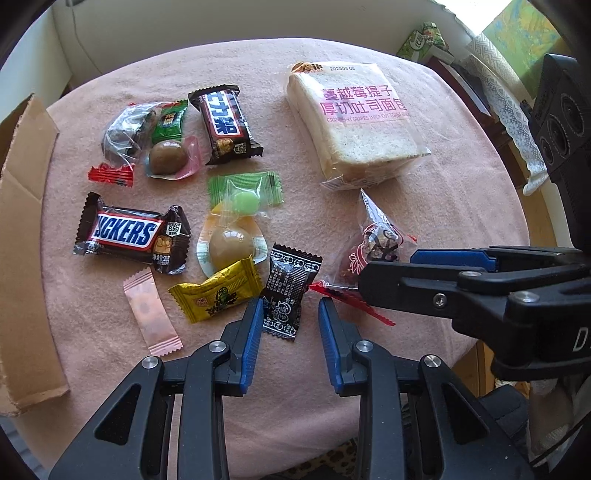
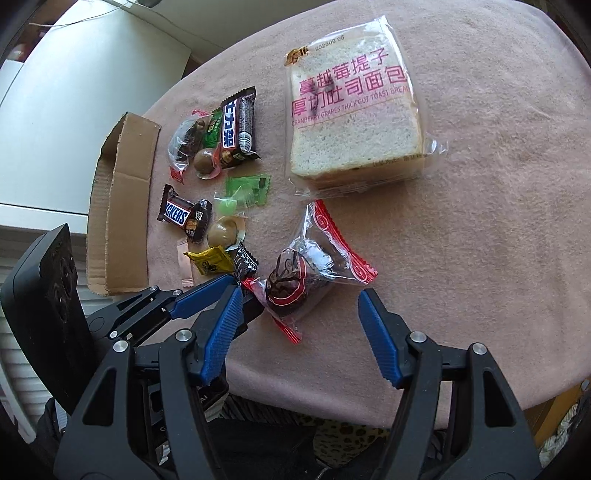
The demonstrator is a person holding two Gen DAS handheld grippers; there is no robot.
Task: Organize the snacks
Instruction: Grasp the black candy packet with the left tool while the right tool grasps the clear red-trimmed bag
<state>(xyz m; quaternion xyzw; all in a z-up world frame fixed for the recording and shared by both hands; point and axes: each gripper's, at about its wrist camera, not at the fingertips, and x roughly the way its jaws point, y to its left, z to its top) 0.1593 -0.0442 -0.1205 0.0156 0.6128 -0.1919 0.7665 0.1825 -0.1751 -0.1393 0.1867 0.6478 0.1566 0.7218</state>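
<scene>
The left gripper point(image 1: 290, 317) hangs above the pink cloth point(image 1: 461, 177) with its 2 blue pads parted and pressing on nothing; the black candy wrapper point(image 1: 290, 291) lies just ahead of its left pad. The right gripper point(image 2: 299, 314) stands wide apart, empty, the clear date packet point(image 2: 295, 280) lying between and just beyond its fingertips, the toast bag point(image 2: 354, 122) farther off

A round desk point(image 1: 461, 206) draped in a pink fleece cloth is filling both views, daylight falling across it. Pale cream walls point(image 1: 155, 22) are standing behind, a white lace-edged cloth point(image 1: 506, 110) is hanging at the right, and leopard-print fabric point(image 2: 343, 432) is showing below the desk's edge.
</scene>
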